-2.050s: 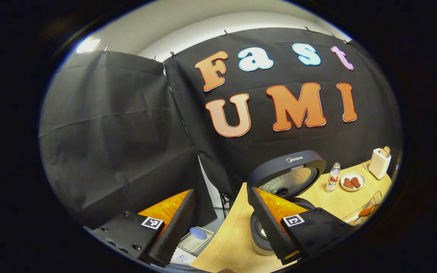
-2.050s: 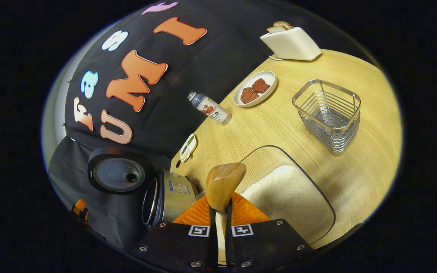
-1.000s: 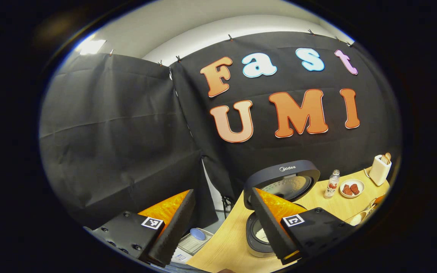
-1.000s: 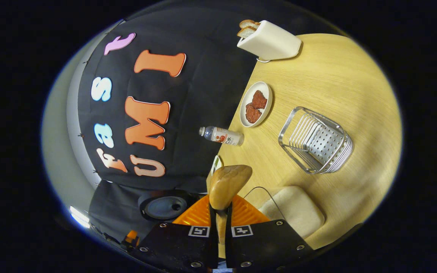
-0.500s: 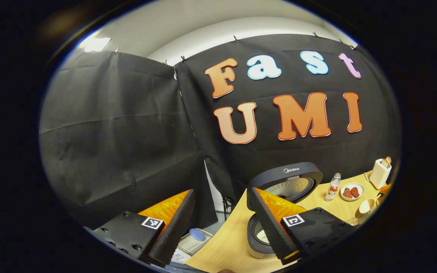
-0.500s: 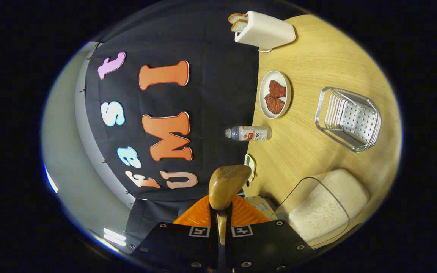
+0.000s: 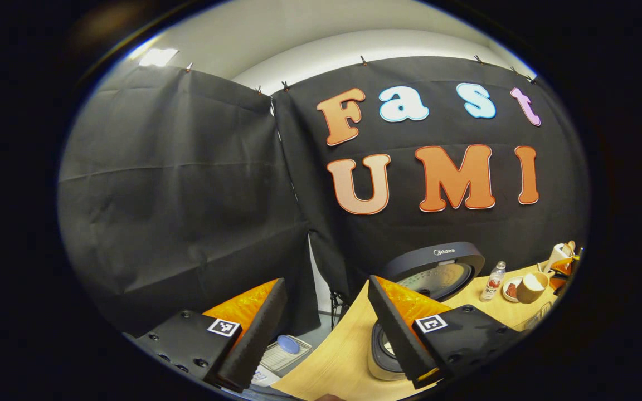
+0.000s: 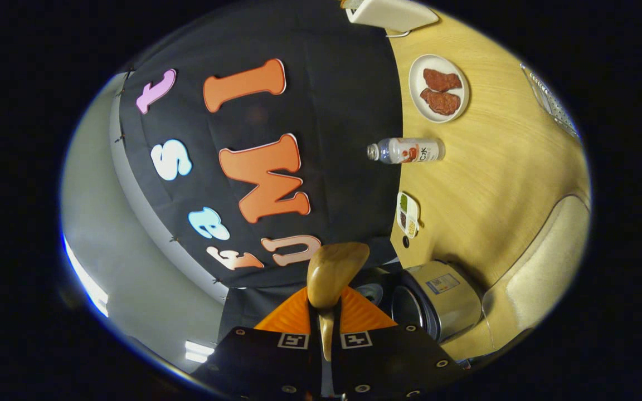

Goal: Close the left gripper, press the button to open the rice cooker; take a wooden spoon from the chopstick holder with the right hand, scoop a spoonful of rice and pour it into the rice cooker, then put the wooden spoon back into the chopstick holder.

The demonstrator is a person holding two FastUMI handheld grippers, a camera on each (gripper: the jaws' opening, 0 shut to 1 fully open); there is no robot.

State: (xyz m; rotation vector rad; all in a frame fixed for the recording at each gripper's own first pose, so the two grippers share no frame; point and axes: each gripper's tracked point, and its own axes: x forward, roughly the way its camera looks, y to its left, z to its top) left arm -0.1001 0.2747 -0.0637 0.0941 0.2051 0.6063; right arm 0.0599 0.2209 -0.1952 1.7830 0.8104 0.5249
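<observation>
- Rice cooker (image 7: 410,312) stands lid-up on the table (image 8: 494,167), pot exposed.
- Right gripper (image 8: 325,317) clamps the wooden spoon (image 8: 333,273) by its handle, rolled sideways; judged pouring. Keep the bowl over the pot.
- Left gripper (image 7: 324,328) fingers spread, holding nothing; keep it aside.

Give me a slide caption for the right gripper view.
Right gripper clamps the wooden spoon beside the open rice cooker on the table.

Your own right finger (image 7: 404,328) hides most of the rice cooker's (image 7: 379,356) pot, and you cannot tell whether the wooden spoon (image 8: 335,270) carries rice.
</observation>
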